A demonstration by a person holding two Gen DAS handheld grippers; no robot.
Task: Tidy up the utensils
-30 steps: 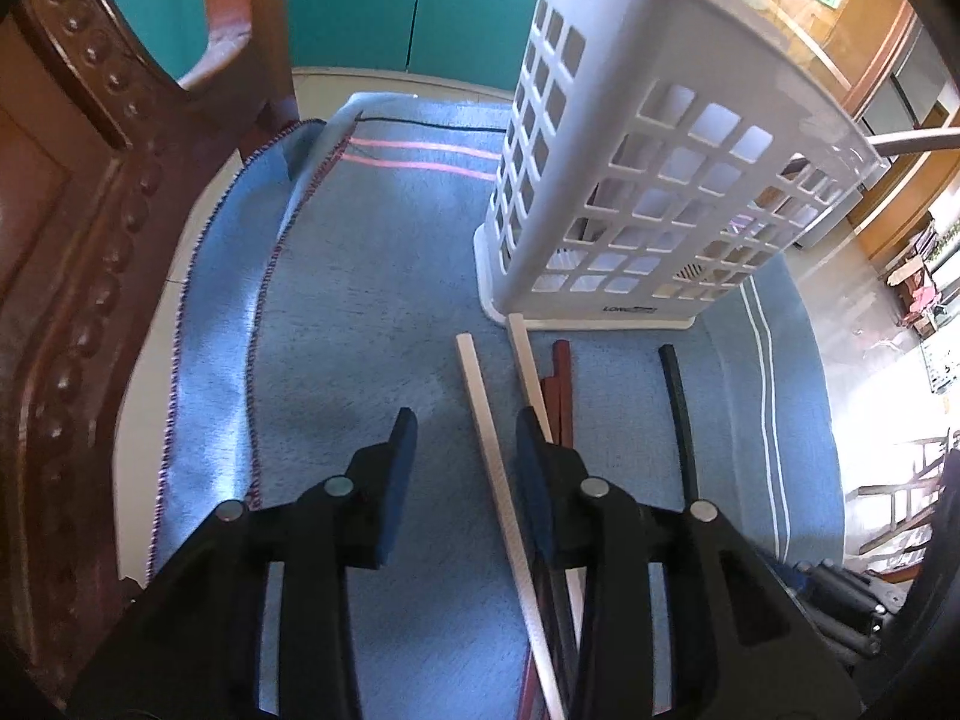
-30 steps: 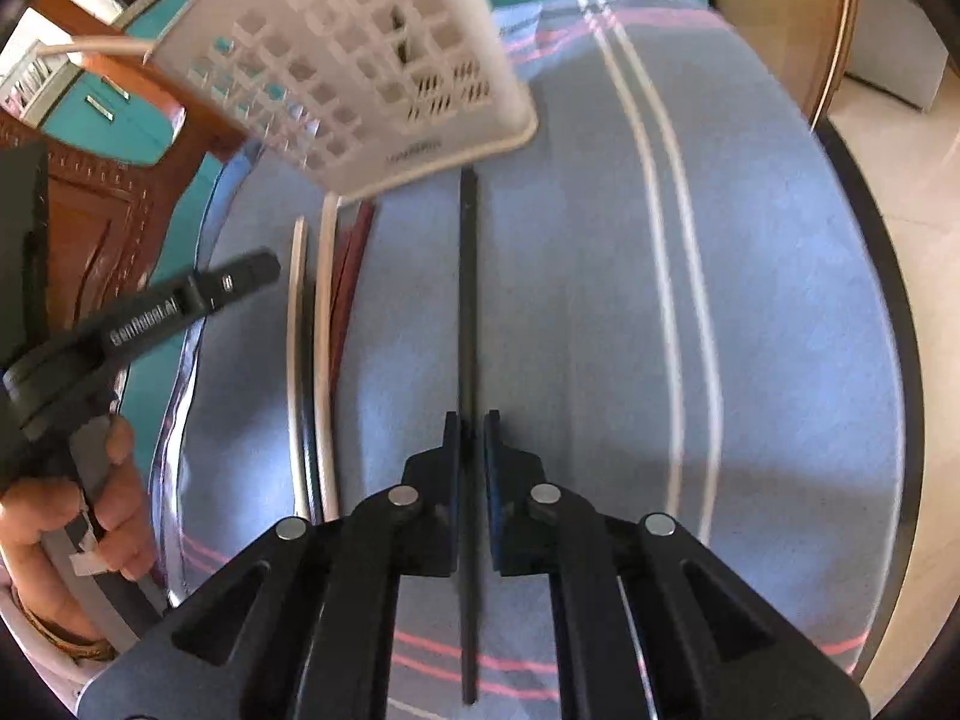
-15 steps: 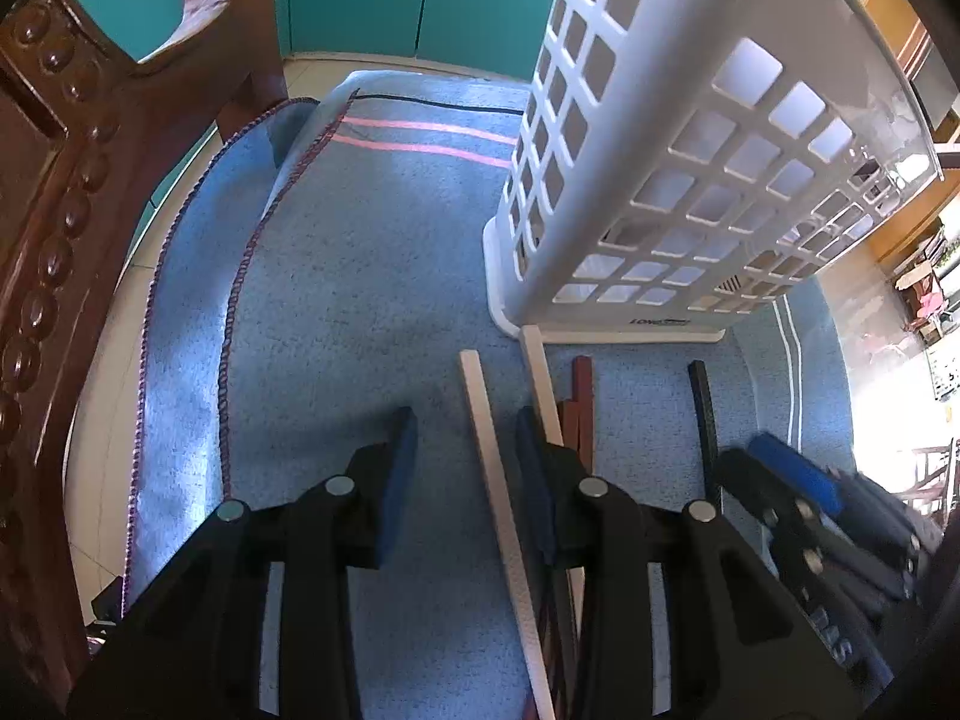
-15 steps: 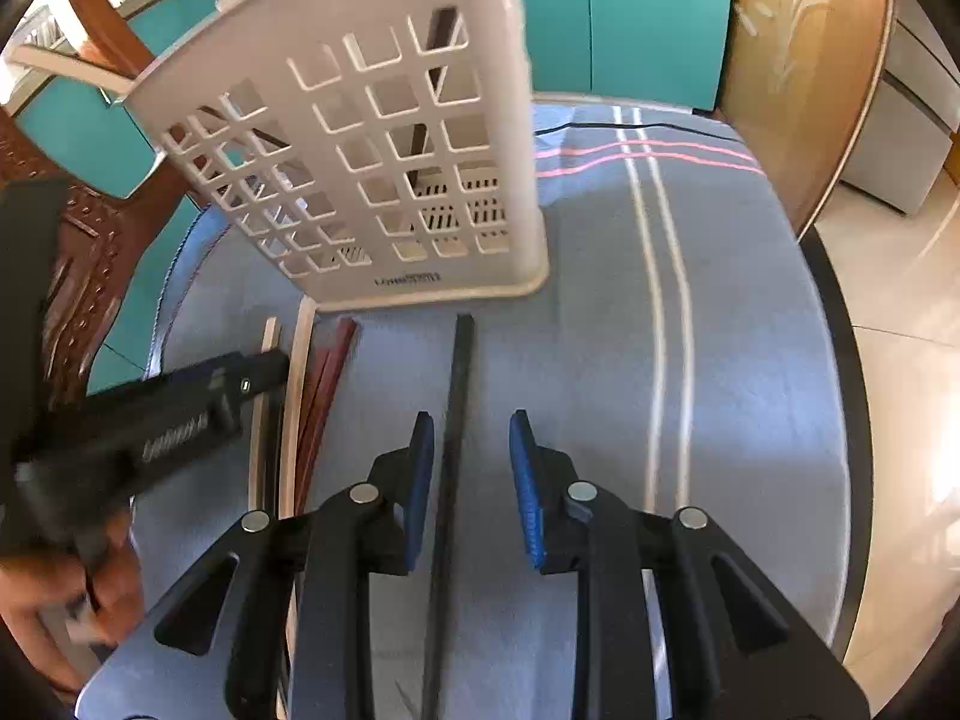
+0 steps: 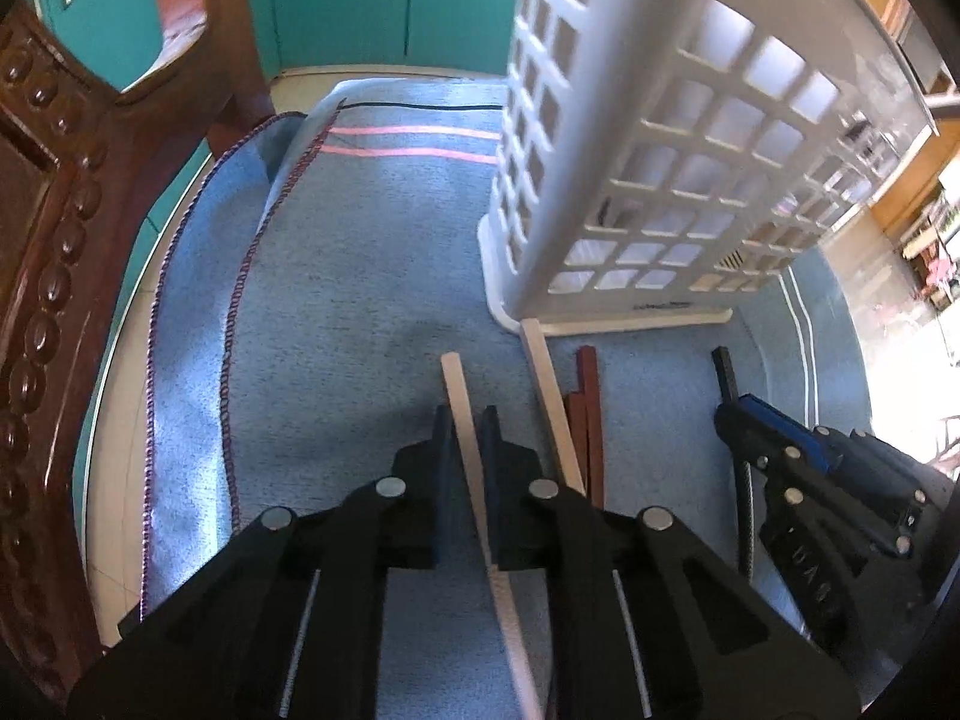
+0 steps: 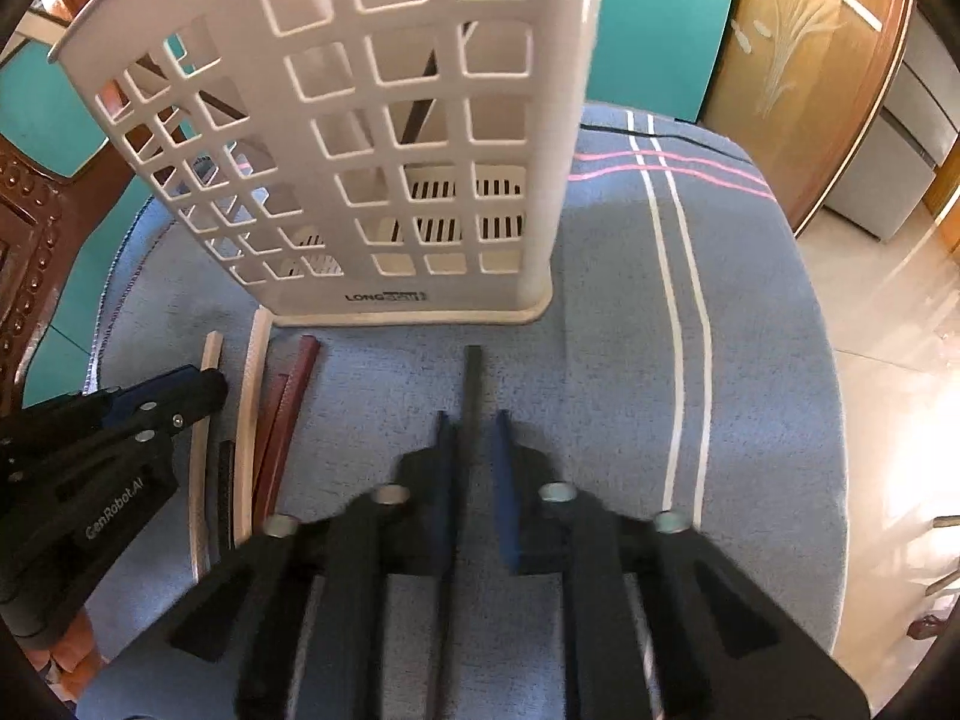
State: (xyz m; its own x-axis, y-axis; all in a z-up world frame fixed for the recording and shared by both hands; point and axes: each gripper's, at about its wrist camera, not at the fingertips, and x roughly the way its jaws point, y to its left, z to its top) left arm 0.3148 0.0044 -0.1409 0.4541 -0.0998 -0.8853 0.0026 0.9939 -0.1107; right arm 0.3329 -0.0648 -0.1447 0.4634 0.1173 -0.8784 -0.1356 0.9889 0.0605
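Observation:
Chopsticks lie on a blue cloth in front of a white lattice utensil basket [image 5: 660, 180], also in the right wrist view [image 6: 390, 150]. My left gripper [image 5: 467, 426] is shut on a pale cream chopstick [image 5: 459, 396]. A second cream chopstick [image 5: 549, 384] and two dark red chopsticks [image 5: 588, 396] lie just right of it. My right gripper [image 6: 474, 432] straddles a black chopstick [image 6: 471, 378], its jaws narrowly apart beside it. The right gripper also shows in the left wrist view [image 5: 780, 450]. Dark sticks stand inside the basket.
A carved wooden chair back [image 5: 42, 300] stands at the left. The blue cloth [image 6: 750, 330] covers a round seat with floor beyond its right edge. Teal cabinets [image 5: 360, 0] are behind.
My left gripper has closed on the cream chopstick. My right gripper opened from the black chopstick, moved toward the basket, and its jaws have since narrowed around the stick.

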